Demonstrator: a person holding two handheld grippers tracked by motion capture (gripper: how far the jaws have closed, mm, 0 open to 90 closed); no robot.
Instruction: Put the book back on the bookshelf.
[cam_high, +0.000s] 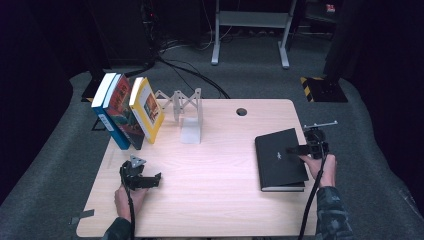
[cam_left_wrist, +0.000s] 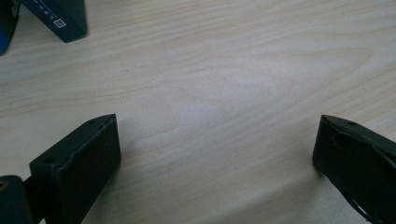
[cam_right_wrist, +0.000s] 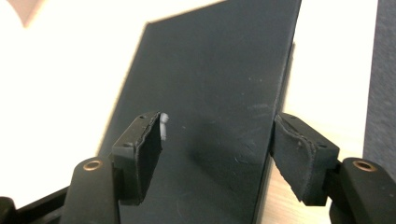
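A black book (cam_high: 279, 159) lies flat on the right side of the wooden table (cam_high: 215, 170). My right gripper (cam_high: 296, 149) hangs over the book's right edge, held by a hand at the table's right side. In the right gripper view the black book (cam_right_wrist: 215, 79) lies under that gripper (cam_right_wrist: 217, 149): one jaw is over the cover, the other at the book's edge, and neither presses on it. My left gripper (cam_high: 150, 180) rests low at the front left. In its own view that gripper (cam_left_wrist: 215, 149) stands wide open over bare wood.
Three books, blue (cam_high: 106, 107), dark red (cam_high: 122, 112) and yellow (cam_high: 147, 109), lean together at the back left; the blue book's corner (cam_left_wrist: 60, 18) also appears before the left gripper. A grey metal bookend (cam_high: 191, 125) stands beside them. A cable hole (cam_high: 241, 111) sits near the far edge.
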